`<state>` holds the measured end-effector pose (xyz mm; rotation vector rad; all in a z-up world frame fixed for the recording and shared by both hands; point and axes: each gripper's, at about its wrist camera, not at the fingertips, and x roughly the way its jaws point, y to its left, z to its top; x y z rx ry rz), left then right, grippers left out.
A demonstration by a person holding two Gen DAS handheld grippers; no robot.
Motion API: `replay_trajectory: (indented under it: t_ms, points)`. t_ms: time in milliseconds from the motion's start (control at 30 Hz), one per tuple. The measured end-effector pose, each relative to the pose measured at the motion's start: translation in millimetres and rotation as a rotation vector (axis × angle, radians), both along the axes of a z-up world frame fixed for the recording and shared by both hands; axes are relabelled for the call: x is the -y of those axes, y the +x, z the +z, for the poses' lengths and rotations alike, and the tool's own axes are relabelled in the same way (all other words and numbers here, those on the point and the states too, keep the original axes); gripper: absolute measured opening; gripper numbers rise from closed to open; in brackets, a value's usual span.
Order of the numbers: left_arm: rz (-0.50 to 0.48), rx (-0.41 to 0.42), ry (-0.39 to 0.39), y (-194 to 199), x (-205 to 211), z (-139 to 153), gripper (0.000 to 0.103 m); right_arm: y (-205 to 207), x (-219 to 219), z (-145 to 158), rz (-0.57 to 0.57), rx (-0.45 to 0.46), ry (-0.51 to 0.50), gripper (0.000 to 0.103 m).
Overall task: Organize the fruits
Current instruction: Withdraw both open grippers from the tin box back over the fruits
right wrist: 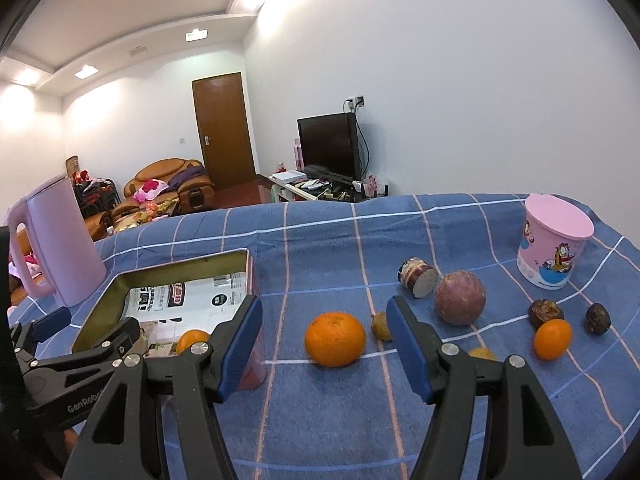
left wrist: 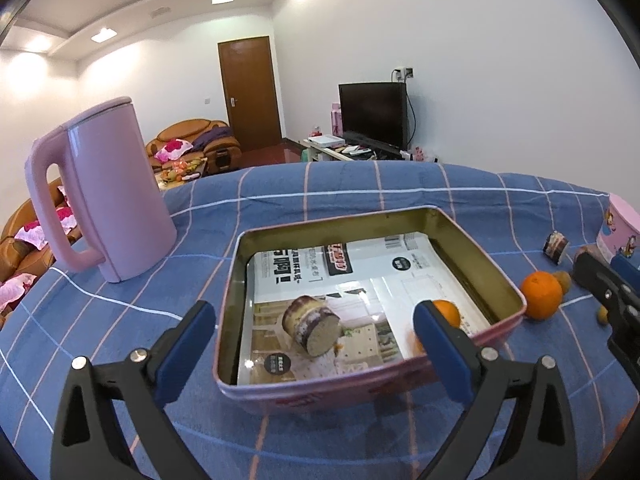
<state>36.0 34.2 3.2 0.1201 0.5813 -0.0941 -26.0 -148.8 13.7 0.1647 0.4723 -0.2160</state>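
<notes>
Tin (left wrist: 480, 240) holds one orange (left wrist: 450, 312) and a cut chunk (left wrist: 310, 330); judged early in the sort. Big orange (right wrist: 335, 338), purple fruit (right wrist: 460, 298), small orange (right wrist: 553, 338) and dark fruits (right wrist: 546, 312) lie loose on the tabletop (right wrist: 320, 420). Left gripper (left wrist: 316, 356) spread, empty, over the tin; right gripper (right wrist: 324, 352) released, lined up on the big orange.

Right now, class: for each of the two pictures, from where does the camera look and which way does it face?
Left wrist: on the left gripper, looking forward and down into the pink tin; its own open fingers show.
Right wrist: on the right gripper, facing the large orange on the blue cloth; its own open fingers show.
Shared: tin, large orange, pink kettle, each other's gripper.
</notes>
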Motion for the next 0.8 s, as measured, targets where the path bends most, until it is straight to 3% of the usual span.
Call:
replay_trajectory:
  t_ms: [467,800]
  points:
    - [-0.037,-0.027,0.006,-25,25,-1,0.103,-24,28,0,-0.012,-0.025,0.019,0.066]
    - [-0.143,-0.032,0.017,-50,66,0,0.103,-49,72,0,-0.050,-0.028,0.031,0.066]
